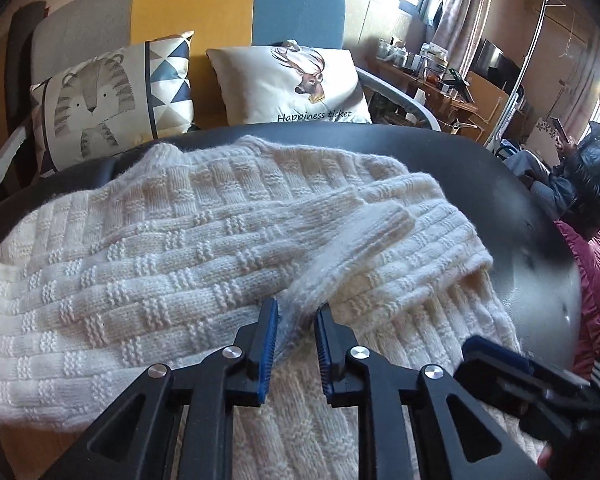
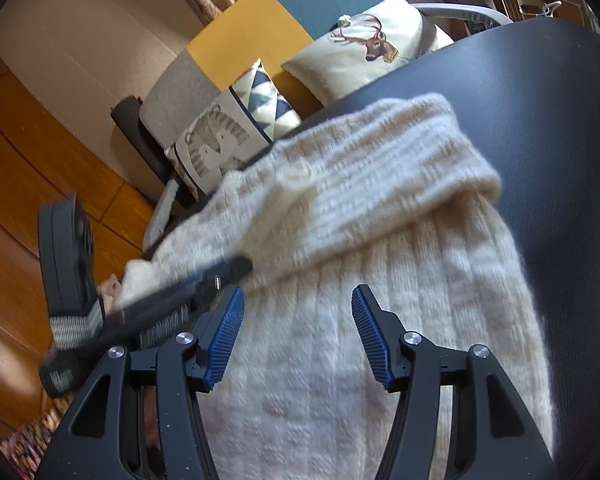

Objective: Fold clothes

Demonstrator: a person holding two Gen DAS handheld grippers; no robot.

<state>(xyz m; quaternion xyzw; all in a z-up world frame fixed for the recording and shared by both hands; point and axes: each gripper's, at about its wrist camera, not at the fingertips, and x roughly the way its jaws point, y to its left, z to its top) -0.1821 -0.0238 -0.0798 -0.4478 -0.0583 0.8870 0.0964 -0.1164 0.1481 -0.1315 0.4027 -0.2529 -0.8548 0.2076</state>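
White wool sweater (image 1: 148, 264) lies on the dark desk (image 1: 500, 184). Your left gripper (image 1: 296, 344) has its fingers a little apart around the sleeve (image 1: 340, 256), maybe just touching. Lay it flat. Right gripper (image 2: 298, 336) waits wide, empty.

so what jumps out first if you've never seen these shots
The cream knitted sweater sprawled over the dark table takes up most of both views, one sleeve folded across its body. Next, the left gripper, jaws slightly apart around the sleeve's cuff, and the right gripper open above the sweater. Behind the table are a tiger cushion and a deer cushion.
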